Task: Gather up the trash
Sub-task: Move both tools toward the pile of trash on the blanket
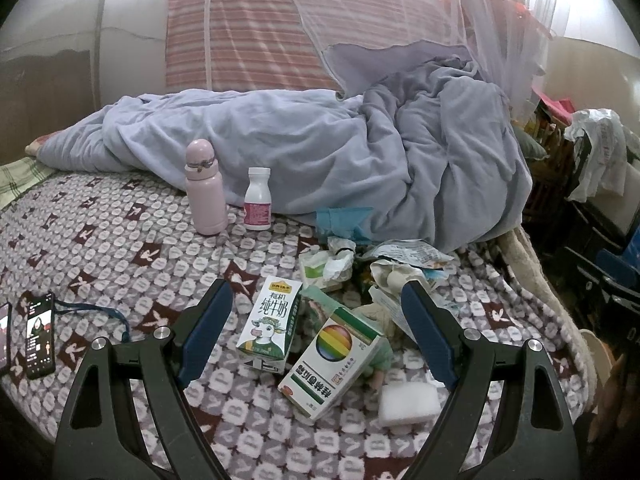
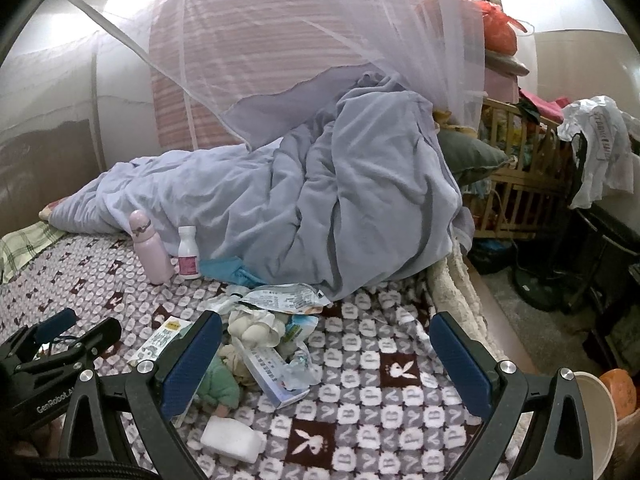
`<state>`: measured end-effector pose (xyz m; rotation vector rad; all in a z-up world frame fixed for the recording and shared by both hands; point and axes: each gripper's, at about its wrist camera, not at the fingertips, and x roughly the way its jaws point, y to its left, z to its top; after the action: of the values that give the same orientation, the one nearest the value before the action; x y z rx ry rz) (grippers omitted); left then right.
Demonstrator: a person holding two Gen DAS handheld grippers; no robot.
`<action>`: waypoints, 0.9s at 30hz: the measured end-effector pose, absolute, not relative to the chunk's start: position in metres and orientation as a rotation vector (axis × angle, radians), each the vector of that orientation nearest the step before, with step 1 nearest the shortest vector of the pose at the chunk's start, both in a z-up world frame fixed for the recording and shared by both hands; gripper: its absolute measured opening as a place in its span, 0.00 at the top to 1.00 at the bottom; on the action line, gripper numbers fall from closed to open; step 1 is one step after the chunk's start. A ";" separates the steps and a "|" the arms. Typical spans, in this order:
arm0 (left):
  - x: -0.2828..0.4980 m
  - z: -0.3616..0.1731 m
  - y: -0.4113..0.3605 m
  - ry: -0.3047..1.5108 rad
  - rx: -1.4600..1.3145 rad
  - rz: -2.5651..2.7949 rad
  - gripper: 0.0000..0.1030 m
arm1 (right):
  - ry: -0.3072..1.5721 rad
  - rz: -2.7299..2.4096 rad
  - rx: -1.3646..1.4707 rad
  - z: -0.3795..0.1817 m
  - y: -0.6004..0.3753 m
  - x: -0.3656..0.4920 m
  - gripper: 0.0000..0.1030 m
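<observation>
**Two open claws over a pile of bed trash: how I'd take the first piece**

Trash is all bunched up on the patterned bed cover, in front of the rumpled lavender duvet. Closest to me is the milk carton, lying on its back, with the rainbow medicine box touching its right side. Behind those sit crumpled tissues, a torn foil wrapper and a white foam block near the bed edge.

My left claw hangs over the carton and box with its jaws wide apart, nothing between them. Right claw is also spread and empty, over a flattened tube box and a little green doll.

I reckon the carton goes first. It's light and probably empty, so I'd come down square across its narrow sides and squeeze gently, or it'll crumple and squirt out. The box leaning against it could get dragged along, so I'd centre on the carton only.

Stuff to leave alone: the pink flask and white pill bottle standing upright near the duvet, and the phone on the left with its cord. Can't tell if the doll counts as trash, so I'd skip it for now.
</observation>
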<state>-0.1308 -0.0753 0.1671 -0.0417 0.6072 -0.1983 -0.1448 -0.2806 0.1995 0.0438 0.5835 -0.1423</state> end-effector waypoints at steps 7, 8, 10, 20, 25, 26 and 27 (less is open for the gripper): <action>-0.128 0.166 -0.076 0.610 -0.041 -0.197 0.17 | 0.591 -0.139 0.046 0.198 -0.279 -0.144 0.00; -0.128 0.166 -0.076 0.611 -0.042 -0.198 0.17 | 0.593 -0.138 0.046 0.197 -0.279 -0.143 0.00; -0.129 0.166 -0.076 0.609 -0.041 -0.196 0.17 | 0.594 -0.138 0.044 0.197 -0.278 -0.143 0.00; -0.130 0.160 -0.073 0.612 -0.042 -0.190 0.17 | 0.596 -0.136 0.060 0.194 -0.279 -0.142 0.00; -0.129 0.156 -0.068 0.616 -0.044 -0.184 0.17 | 0.601 -0.133 0.085 0.191 -0.282 -0.139 0.00; -0.129 0.155 -0.068 0.618 -0.043 -0.184 0.17 | 0.604 -0.133 0.084 0.190 -0.283 -0.139 0.00; -0.127 0.156 -0.067 0.620 -0.045 -0.180 0.17 | 0.606 -0.136 0.077 0.191 -0.282 -0.139 0.00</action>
<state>-0.1267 -0.0675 0.1560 -0.0452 0.6202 -0.1805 -0.1392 -0.2822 0.1906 0.0774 0.6062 -0.1356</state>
